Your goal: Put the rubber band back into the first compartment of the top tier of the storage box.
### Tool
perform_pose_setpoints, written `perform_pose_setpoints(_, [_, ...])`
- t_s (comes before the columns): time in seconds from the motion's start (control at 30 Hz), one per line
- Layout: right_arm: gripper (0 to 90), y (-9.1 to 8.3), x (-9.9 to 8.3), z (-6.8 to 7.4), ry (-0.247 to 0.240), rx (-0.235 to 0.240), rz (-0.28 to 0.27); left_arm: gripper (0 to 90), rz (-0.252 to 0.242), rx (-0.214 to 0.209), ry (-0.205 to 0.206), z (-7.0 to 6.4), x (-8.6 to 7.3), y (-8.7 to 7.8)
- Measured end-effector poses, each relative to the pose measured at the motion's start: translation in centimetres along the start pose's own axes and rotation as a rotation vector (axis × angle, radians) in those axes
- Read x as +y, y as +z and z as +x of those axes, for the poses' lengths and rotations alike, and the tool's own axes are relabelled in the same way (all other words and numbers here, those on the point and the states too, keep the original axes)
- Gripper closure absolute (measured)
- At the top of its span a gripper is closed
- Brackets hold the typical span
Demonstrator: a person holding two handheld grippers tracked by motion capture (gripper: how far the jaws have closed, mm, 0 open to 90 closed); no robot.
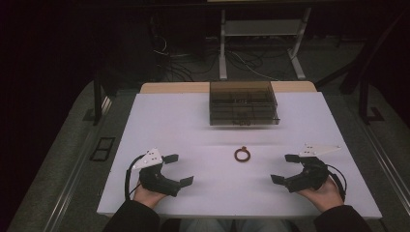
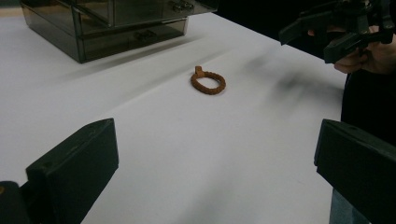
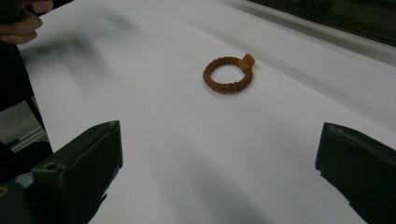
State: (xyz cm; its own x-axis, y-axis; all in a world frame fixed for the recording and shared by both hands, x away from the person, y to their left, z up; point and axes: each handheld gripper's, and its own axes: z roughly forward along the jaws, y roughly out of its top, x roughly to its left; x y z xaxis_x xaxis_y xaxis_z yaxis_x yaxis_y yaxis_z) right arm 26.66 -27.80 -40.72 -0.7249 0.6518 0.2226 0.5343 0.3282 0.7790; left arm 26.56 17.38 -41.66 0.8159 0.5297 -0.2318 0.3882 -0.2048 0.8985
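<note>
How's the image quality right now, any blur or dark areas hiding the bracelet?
High view: table lit, surroundings dark, bracelet small but clear. Left gripper view: bracelet sharp, smeared shadows on the table near the right claw. Right gripper view: bracelet crisp, soft shadow streaks upper left.

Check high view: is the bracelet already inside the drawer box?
No, the bracelet lies on the bare white table, in front of the drawer box and apart from it.
</note>
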Motion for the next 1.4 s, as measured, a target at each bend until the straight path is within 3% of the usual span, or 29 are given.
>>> perform_pose_setpoints(0.67, [0.5,0.6,3.1,0.2,-0.060,0.025,0.045,0.0,0.000,-0.002,-0.002,0.1,0.0,0.0])
perform_pose_setpoints(1.4, [0.5,2.3,5.7,0.2,-0.093,0.065,0.111,0.0,0.003,-0.010,-0.006,0.1,-0.1,0.0])
